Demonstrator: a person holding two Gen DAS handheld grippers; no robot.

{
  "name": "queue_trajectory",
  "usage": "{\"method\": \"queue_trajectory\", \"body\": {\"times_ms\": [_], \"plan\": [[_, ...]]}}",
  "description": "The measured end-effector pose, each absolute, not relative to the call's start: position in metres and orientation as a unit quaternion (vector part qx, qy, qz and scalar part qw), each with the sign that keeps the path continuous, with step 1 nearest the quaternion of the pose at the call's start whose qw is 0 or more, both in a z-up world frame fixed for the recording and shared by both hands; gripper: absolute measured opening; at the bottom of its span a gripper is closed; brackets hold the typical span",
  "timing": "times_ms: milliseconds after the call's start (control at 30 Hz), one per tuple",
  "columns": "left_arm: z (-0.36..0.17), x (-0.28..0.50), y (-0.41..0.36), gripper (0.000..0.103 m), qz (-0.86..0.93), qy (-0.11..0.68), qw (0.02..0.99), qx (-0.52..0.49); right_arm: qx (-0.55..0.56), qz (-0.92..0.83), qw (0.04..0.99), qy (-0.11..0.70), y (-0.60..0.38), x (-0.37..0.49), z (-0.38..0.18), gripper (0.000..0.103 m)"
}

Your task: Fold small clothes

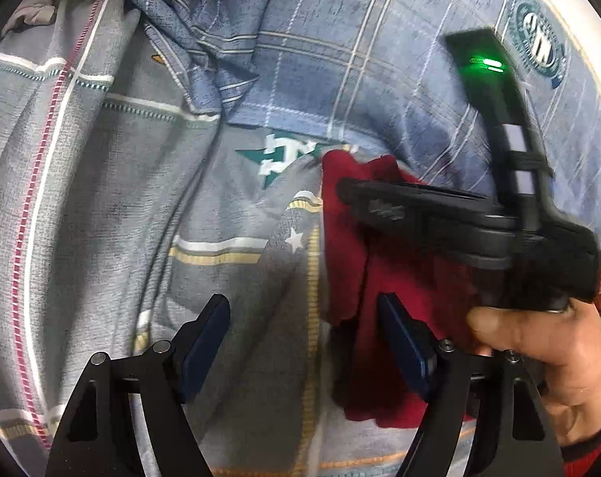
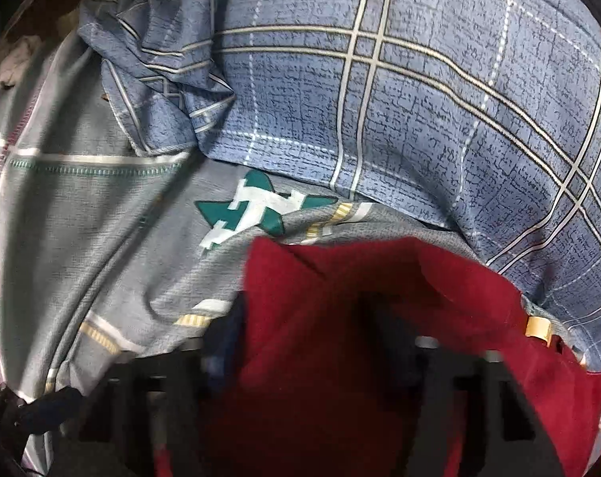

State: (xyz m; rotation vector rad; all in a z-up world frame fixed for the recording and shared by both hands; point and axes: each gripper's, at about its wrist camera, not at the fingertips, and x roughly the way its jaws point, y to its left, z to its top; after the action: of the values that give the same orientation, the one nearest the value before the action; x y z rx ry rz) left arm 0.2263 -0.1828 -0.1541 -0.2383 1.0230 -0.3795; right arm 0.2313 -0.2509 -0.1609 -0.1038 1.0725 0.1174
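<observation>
Place: a home, most likely a bedroom.
Surface: a grey bedsheet [image 1: 113, 183] printed with stripes and a green star [image 2: 260, 206].
Bedding: a rumpled blue plaid cover [image 2: 439, 111] heaped over it.
Laundry: a red garment [image 2: 340, 318] on the sheet.

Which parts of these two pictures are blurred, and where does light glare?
Left wrist view: the right tongs are smeared by motion, a green lamp on them glares, and the blue checked fabric is soft at the right rim. Right wrist view: the red cloth and the tongs under it are blurred; the fabric stays sharp.
</observation>
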Motion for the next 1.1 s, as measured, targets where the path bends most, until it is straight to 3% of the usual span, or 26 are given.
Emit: {"method": "queue_trajectory", "body": {"times_ms": [67, 333, 367, 400, 533, 600, 633, 667, 733, 1000, 1033, 1100], "plan": [[-0.152, 0.225, -0.185, 0.077, -0.2, 0.483, 0.843, -0.125, -0.027, 0.065, 0.864, 0.499, -0.264, 0.224, -0.148, 0.019], [-0.157, 0.227, -0.2, 0.073, -0.249, 0.487, 0.828, -0.124, 0.084, 0.094, 0.884, 0.45, -0.324, 0.196, -0.099, 0.015], [-0.157, 0.227, -0.201, 0.058, -0.251, 0.483, 0.829, -0.125, 0.084, 0.094, 0.885, 0.449, -0.326, 0.195, -0.097, 0.015], [-0.157, 0.227, -0.202, 0.031, -0.257, 0.48, 0.829, -0.125, 0.085, 0.093, 0.885, 0.449, -0.33, 0.192, -0.094, 0.015], [-0.151, 0.22, -0.206, 0.023, -0.273, 0.463, 0.837, -0.108, 0.09, 0.091, 0.88, 0.457, -0.336, 0.188, -0.095, 0.015], [-0.146, 0.217, -0.205, 0.021, -0.282, 0.452, 0.839, -0.112, 0.097, 0.086, 0.882, 0.454, -0.34, 0.184, -0.089, 0.024], [-0.144, 0.214, -0.203, 0.02, -0.285, 0.447, 0.841, -0.114, 0.105, 0.083, 0.882, 0.453, -0.342, 0.182, -0.086, 0.034], [-0.141, 0.212, -0.202, 0.02, -0.286, 0.44, 0.843, -0.113, 0.108, 0.084, 0.881, 0.453, -0.34, 0.184, -0.088, 0.057], [-0.136, 0.208, -0.203, 0.02, -0.291, 0.429, 0.849, -0.102, 0.105, 0.091, 0.878, 0.459, -0.334, 0.183, -0.086, 0.081], [-0.134, 0.197, -0.204, 0.019, -0.303, 0.426, 0.848, -0.088, 0.066, 0.076, 0.838, 0.537, -0.293, 0.216, -0.14, 0.08], [-0.135, 0.201, -0.205, 0.019, -0.305, 0.43, 0.845, -0.093, 0.065, 0.072, 0.834, 0.543, -0.292, 0.218, -0.149, 0.077], [-0.137, 0.201, -0.204, 0.024, -0.301, 0.439, 0.841, -0.097, 0.048, 0.062, 0.846, 0.528, -0.293, 0.213, -0.152, 0.056]]}}
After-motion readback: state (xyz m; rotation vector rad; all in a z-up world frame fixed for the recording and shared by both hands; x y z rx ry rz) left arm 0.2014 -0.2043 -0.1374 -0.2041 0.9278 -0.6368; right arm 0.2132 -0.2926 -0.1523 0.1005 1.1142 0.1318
